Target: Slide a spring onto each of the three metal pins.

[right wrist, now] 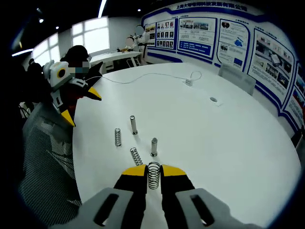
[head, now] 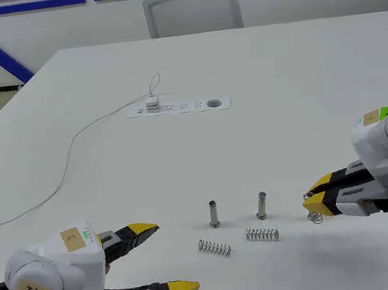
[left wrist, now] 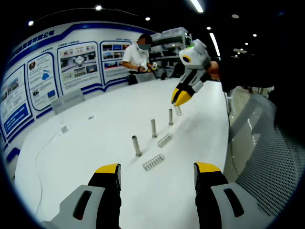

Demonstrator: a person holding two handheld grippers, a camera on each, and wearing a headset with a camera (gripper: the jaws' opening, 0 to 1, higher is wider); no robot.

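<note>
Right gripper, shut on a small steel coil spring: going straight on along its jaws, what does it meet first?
Probably the nearer upright silver metal pin, straight ahead of the right gripper and its held coil spring. A loose spring lies flat just left of that line. Depth is uncertain.

Desk [head: 281, 106]: smooth, matt white surface. Pins [head: 214, 213]: smooth grey metal. Springs [head: 214, 247]: bright coiled metal wire. Left gripper [head: 172, 257] and right gripper [head: 307, 200]: smooth plastic shells.

- three metal pins [left wrist: 153, 128]
- three springs [head: 262, 233], two loose, one gripped
- two grippers: left gripper [head: 174, 256], right gripper [head: 307, 202]
- one socket panel [head: 182, 107], one white cable [head: 68, 157]
- one chair [head: 193, 11]
</note>
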